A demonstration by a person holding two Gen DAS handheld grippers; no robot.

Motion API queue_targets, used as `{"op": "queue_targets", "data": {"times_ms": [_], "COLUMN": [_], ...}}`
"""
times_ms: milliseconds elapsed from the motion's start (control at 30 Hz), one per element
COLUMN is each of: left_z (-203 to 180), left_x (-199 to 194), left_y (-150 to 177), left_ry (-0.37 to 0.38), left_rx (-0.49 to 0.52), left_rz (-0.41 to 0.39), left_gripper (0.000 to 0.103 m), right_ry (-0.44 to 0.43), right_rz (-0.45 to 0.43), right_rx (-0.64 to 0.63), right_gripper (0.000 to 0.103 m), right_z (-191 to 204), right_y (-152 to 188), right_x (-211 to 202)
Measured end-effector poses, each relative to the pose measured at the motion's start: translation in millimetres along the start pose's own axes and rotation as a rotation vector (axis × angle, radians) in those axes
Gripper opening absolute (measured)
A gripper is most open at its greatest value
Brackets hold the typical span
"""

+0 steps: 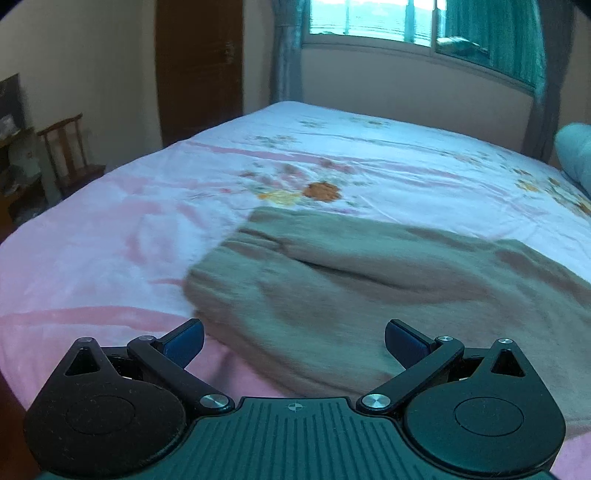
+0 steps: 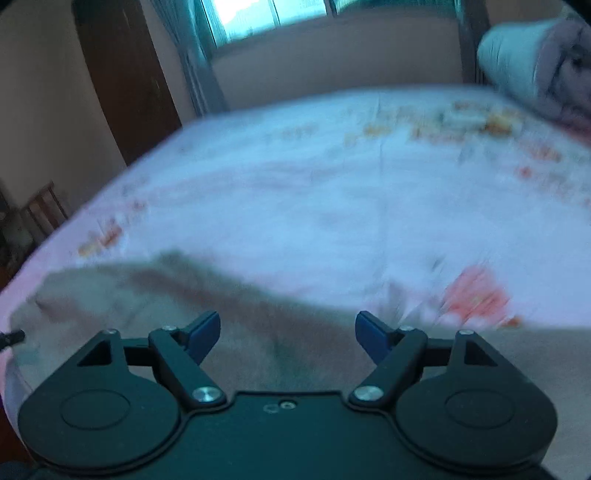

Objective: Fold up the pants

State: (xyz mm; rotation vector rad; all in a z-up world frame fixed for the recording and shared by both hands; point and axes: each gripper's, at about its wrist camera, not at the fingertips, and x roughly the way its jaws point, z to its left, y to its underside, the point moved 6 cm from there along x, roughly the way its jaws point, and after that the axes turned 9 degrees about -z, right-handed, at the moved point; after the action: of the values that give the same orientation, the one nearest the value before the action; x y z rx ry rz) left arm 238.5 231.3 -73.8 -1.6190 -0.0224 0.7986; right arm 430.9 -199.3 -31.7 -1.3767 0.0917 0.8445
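1. My left gripper [image 1: 294, 341] is released, its blue pads [image 1: 186, 341] spread wide with nothing between them, hanging just above the near edge of the pants [image 1: 369, 295].
2. My right gripper [image 2: 287, 336] is released too, pads [image 2: 205, 332] apart, over the same cloth; this view is blurred.
3. The pants [image 2: 229, 332] are tan and lie bunched in a loose fold on the bed [image 1: 110, 240], near its closest edge.
4. The bed wears a pink-and-white flowered sheet; an orange flower print [image 1: 321, 191] sits just beyond the pants.
5. Past the far side of the bed I see a window [image 1: 369, 18] with teal curtains [image 1: 495, 33].
6. Left of the bed stand a brown door [image 1: 199, 66] and a wooden chair [image 1: 70, 155].
7. A rolled quilt [image 2: 535, 62] rests at the bed's far right corner.
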Motion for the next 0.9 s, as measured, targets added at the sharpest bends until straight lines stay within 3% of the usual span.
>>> {"op": "queue_targets", "data": {"times_ms": [67, 133, 267, 400, 467, 533, 600, 700, 833, 900], "left_z": [-7.1, -8.9, -7.9, -20.7, -39.2, -57.6, -79.0, -114.9, -184.0, -224.2], "left_x": [-5.4, -13.2, -22.1, -22.4, -23.4, -24.6, -27.3, -33.5, -44.3, -44.7], "left_y": [0.1, -1.1, -3.4, -3.6, -4.3, -3.8, -3.7, -4.0, 3.4, 20.5], "left_ry": [0.008, 0.011, 0.01, 0.038, 0.07, 0.097, 0.125, 0.177, 0.275, 0.287], "left_rx": [0.029, 0.049, 0.07, 0.04, 0.059, 0.078, 0.092, 0.107, 0.145, 0.203], "left_rz": [0.003, -0.004, -0.023, -0.019, -0.025, -0.024, -0.025, -0.024, -0.017, 0.004], "left_gripper": [0.103, 0.103, 0.103, 0.103, 0.103, 0.103, 0.103, 0.103, 0.103, 0.103], "right_ry": [0.07, 0.068, 0.084, 0.188, 0.248, 0.3, 0.349, 0.352, 0.326, 0.323], "right_rz": [0.078, 0.061, -0.127, -0.273, -0.374, -0.468, -0.522, -0.519, -0.473, -0.447], "right_rx": [-0.007, 0.014, 0.096, 0.314, 0.484, 0.712, 0.909, 1.044, 1.092, 1.12], "right_gripper": [0.071, 0.07, 0.078, 0.079, 0.068, 0.042, 0.041, 0.041, 0.041, 0.041], "right_z": [-7.4, -11.7, -34.8, -111.5, -162.1, -214.7, -254.4, -283.7, -292.0, -295.4], "right_y": [13.4, 13.3, 1.4, 21.2, 42.1, 72.5, 102.5, 128.0, 134.1, 140.3], "right_x": [21.7, 18.4, -48.5, -140.4, -193.4, -242.0, -269.1, -276.0, -255.0, -244.6]}}
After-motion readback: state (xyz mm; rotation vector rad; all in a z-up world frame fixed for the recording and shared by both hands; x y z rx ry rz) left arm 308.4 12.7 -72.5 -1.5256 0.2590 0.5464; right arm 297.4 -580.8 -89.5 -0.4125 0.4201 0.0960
